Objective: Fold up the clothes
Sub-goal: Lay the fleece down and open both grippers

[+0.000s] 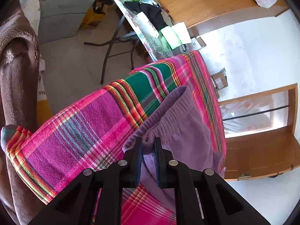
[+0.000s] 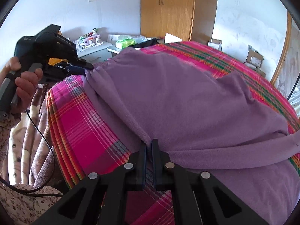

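A purple garment (image 2: 178,101) lies spread over a bed covered with a pink plaid sheet (image 2: 78,123) striped in green, orange and yellow. Behind the bed stands a wooden wardrobe (image 2: 168,9) against a white wall, with cardboard boxes (image 2: 254,57) on the floor to its right. To the left, a cluttered white cabinet (image 2: 93,48) holds bottles and small jars. The left wrist view shows a folding table (image 1: 142,31) beyond the bed's end, bearing a black cloth and green packets, above a pale tiled floor (image 1: 75,65).

The left tool (image 1: 148,146) points down at the gathered waistband at the garment's corner and is clenched on it, purple fabric bunched between its fingers. In the right wrist view a hand (image 2: 24,86) grips that tool's handle at the bed's far left edge, a cable trailing below.

The right tool (image 2: 149,147) angles down at the garment's near edge, its jaws nearly together, pinching the fabric's folded edge at the tips.
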`<state>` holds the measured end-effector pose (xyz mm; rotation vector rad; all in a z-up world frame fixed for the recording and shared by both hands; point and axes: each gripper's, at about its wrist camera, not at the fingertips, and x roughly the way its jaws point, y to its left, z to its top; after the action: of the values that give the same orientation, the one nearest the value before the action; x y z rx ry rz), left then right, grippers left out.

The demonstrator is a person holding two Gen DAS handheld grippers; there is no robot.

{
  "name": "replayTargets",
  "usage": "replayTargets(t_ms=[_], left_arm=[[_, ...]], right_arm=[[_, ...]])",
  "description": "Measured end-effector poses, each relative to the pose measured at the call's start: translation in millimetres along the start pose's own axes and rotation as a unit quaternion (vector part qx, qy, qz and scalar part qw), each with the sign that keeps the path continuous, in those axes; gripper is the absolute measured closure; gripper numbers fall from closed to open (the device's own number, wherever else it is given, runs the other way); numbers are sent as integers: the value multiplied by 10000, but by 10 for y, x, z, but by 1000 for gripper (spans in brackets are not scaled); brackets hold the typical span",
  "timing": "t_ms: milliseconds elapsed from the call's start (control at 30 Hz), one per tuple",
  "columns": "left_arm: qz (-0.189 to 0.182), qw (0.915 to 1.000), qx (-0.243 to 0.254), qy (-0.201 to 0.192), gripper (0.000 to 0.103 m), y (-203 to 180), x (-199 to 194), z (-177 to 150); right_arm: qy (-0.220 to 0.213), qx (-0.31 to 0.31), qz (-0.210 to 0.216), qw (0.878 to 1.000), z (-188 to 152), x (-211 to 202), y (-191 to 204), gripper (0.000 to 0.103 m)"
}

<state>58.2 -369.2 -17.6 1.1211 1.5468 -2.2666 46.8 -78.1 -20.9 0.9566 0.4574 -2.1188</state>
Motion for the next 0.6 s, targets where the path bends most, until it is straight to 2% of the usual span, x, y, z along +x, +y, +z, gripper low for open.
replayTargets(t_ms=[67,233,333,433,600], left_arm=[[44,10000,20,-21,89,-6,-7,-12],[284,9991,226,-205,83,-123,-91,-77],[542,9959,543,-489,81,-248,-200,-148],[510,9938,753,-636,81,-354,-282,-228],[734,9909,681,-905,81,-331,-404,-263]], right_arm=[[-6,30,22,10000,-6,0,6,95],[-19,-3,108,9999,-14,-13,35,84],[-74,73,172,9998,-30,-45,27,83],[-138,158,270,9994,-46,-86,15,83],[-283,127,579,9978,-74,-201,8,83]])
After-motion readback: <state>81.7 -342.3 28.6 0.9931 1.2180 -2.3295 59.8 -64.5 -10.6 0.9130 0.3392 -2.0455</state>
